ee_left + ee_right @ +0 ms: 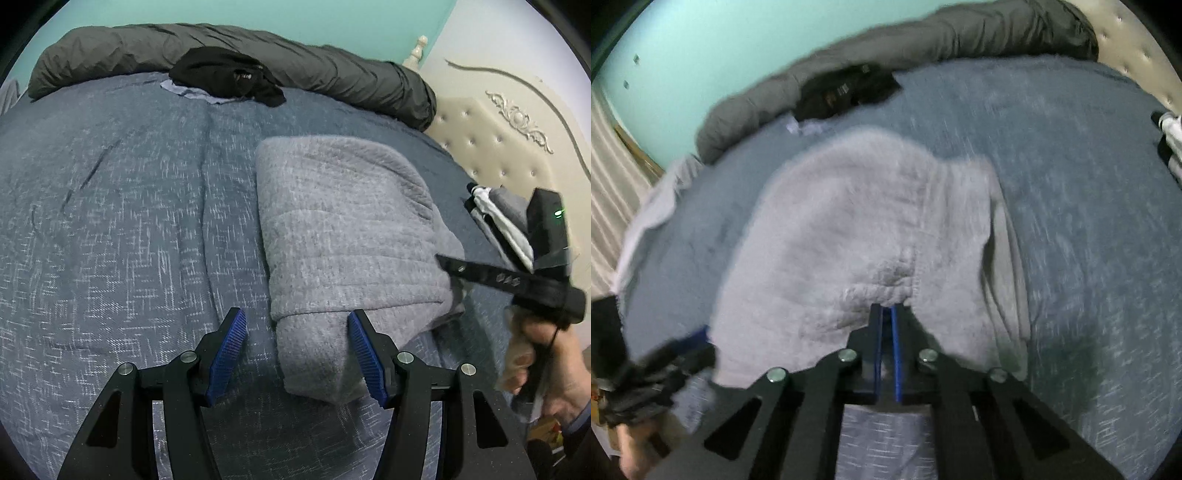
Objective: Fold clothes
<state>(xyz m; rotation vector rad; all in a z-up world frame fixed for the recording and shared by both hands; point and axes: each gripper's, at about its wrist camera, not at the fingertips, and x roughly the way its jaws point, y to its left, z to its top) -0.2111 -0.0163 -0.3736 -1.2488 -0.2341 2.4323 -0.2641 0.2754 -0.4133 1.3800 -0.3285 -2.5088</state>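
One grey fleece garment (343,236) lies partly folded on the blue bedspread (110,240), right of centre in the left wrist view. Its long axis runs from the upper middle of that frame down toward the bottom edge, ending in a narrow folded end between the pads of the left gripper (297,354).

The left gripper's jaws stand apart. The right pad sits against or just beside the fabric's edge; the left pad is clear of it, over bare bedspread. It holds nothing.

The right gripper (886,314) has its jaws together at the near edge of the garment, lower centre of the right wrist view. The tips sit at a puckered seam. Whether fabric is pinched between the pads cannot be told; the frame is blurred by motion. In the left wrist view this tool appears at the right edge, held by a hand (546,354), its tips at the garment's right side.

Judgement: the next fold turns on the near end. Both tools sit at it, the left astride the narrow tail, the right at the side seam; the left is better placed to close on the tail.

Count: grey garments in work, one; grippers, two; a black garment (225,75) at upper centre, one; a rolled dark quilt (258,55) along the far edge, one; a further small pile (495,218) at the right by the headboard (491,144), number unclear.
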